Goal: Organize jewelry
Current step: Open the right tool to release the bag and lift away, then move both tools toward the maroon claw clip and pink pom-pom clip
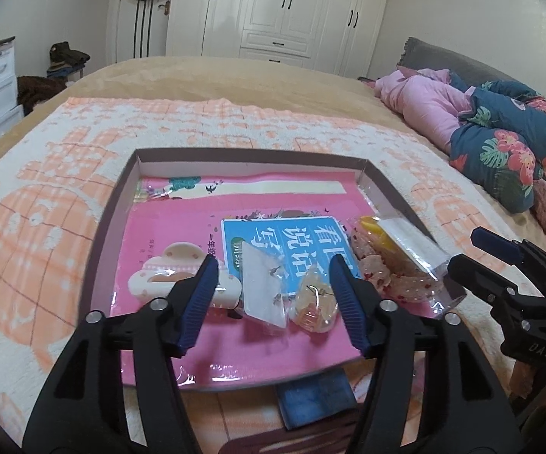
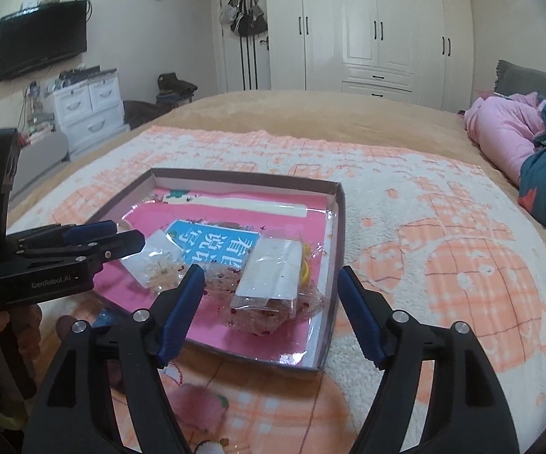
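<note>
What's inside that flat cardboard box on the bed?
The shallow cardboard box holds a pink book, a cream hair claw, a white earring card and clear plastic packets. Whatever lies beneath the book is covered.

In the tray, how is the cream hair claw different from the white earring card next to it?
The hair claw is cream with peach patches and has a rounded, cloud-like outline; the earring card is plain white, with straight edges and corners. The hair claw is thick and stands up from the pink book, while the earring card lies flat and thin in a clear sleeve. Both rest inside the tray, in front of the open left gripper.
</note>
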The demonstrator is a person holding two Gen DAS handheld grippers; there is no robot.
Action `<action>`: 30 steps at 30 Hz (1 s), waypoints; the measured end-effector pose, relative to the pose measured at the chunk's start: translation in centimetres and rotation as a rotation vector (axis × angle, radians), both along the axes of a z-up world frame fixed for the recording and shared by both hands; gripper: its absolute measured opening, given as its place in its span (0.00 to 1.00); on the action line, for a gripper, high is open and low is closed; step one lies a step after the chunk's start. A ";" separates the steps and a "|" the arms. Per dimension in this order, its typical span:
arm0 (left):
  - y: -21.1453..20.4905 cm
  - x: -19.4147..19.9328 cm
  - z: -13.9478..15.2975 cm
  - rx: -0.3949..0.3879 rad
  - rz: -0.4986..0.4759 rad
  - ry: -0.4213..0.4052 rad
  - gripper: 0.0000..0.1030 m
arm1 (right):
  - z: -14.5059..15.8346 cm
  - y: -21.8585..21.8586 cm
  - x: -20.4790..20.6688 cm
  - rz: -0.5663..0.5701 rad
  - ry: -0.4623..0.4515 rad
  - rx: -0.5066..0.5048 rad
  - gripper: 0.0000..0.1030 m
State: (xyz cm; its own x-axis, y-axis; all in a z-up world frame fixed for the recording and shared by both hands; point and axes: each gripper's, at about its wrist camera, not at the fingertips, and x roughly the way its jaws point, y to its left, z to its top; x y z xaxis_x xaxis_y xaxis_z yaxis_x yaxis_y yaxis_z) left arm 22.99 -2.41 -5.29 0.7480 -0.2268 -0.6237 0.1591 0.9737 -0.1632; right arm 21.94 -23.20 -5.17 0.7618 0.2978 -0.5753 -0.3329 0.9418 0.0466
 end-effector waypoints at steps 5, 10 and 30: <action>0.0 -1.3 1.0 0.003 0.008 -0.029 0.66 | 0.7 -0.5 -1.0 -0.009 -0.019 0.009 0.71; 0.1 -2.5 2.0 0.005 0.022 -0.052 0.75 | 1.2 -0.6 -1.8 -0.011 -0.047 0.002 0.73; 2.2 -6.7 3.1 -0.006 0.062 -0.078 0.84 | 2.0 -0.4 -6.0 0.013 -0.127 -0.034 0.76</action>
